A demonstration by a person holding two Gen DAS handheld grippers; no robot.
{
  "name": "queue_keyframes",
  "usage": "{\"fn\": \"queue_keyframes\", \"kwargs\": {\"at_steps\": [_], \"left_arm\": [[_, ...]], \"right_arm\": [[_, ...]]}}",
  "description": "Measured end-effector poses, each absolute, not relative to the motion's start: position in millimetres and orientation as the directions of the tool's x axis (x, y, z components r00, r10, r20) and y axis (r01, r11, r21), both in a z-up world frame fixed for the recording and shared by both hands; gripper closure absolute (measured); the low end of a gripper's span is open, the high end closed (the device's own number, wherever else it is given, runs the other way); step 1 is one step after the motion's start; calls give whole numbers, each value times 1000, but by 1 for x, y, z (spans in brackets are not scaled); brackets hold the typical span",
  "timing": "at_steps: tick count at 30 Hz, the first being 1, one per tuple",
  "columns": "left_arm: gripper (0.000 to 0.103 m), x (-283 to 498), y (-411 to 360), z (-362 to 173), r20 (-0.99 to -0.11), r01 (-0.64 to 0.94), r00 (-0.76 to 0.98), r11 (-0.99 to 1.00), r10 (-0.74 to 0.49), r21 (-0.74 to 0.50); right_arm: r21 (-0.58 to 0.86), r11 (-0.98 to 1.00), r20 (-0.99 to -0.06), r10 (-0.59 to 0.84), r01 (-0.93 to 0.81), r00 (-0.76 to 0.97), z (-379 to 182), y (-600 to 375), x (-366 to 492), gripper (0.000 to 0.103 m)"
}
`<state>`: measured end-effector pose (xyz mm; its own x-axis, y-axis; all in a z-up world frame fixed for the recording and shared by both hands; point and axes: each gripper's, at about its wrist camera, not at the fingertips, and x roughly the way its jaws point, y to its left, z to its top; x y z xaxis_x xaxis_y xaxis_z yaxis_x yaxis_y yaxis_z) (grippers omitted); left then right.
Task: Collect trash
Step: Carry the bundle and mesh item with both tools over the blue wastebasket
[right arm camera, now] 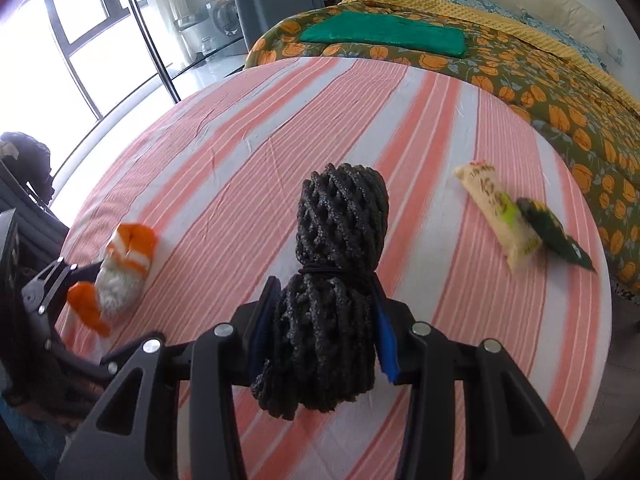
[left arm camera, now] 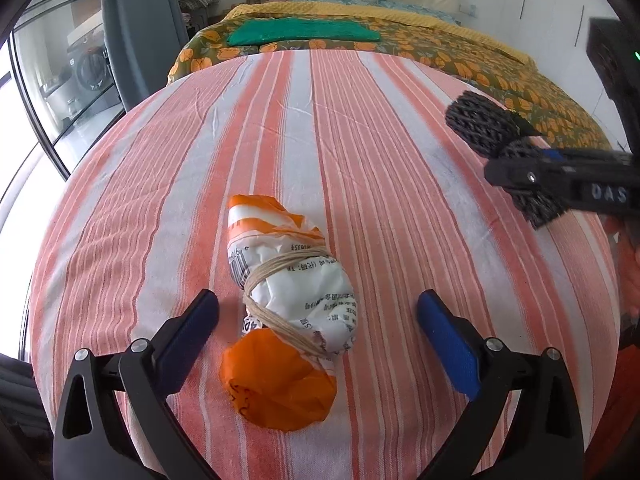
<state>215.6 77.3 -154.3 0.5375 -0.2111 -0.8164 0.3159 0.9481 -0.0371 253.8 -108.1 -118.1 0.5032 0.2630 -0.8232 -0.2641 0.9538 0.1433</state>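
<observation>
Trash lay across a striped cloth table [left arm camera: 360,128]. Spread wide, the left gripper [left arm camera: 318,312] flanked, without touching, a crumpled orange-and-white wrapper bundle [left arm camera: 288,312] bound with twine. Beyond that bundle, the right gripper [right arm camera: 324,320] had clamped a knobbly black foam-net roll [right arm camera: 332,280], lifted clear; a beige snack packet [right arm camera: 496,216] sat near the table's edge.
</observation>
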Motion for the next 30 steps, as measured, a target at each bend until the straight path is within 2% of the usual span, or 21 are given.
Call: {"fn": "queue_keyframes", "kwargs": {"at_steps": [5,8,14,16,17,18,19,20,23,30], "left_arm": [[6,205,103,-148,-794,316,525,936,-306,-152],[6,202,104,-147,-798,307,532,943,-285,-132],[16,212,98,-144,-800,256,543,958,-254,-130],[24,215,93,-144,-802,244,547,962,-240,-122],[34,216,91,-144,-805,242,547,964,-230,-111],[39,216,88,-144,-806,234,556,969,-202,-81],[55,215,86,-144,-807,231,561,971,-186,-63],[58,214,85,-143,-808,230,561,971,-181,-58],[60,205,83,-136,-798,224,569,971,-200,-83],[60,181,57,-114,-764,248,620,968,-178,-24]], "right_arm": [[125,950,-820,260,-285,509,-118,-111,210,61],[109,949,-821,254,-296,511,-121,-109,196,61],[114,948,-814,262,-298,519,-122,-107,181,61],[118,948,-811,264,-296,523,-121,-108,178,61],[119,948,-809,264,-294,526,-120,-108,176,61],[120,949,-807,265,-292,528,-119,-109,175,61],[123,949,-804,267,-291,531,-118,-110,173,61],[124,949,-803,268,-290,533,-117,-110,172,61],[130,949,-794,272,-286,543,-114,-114,166,61],[149,950,-785,282,-274,552,-113,-122,158,61]]}}
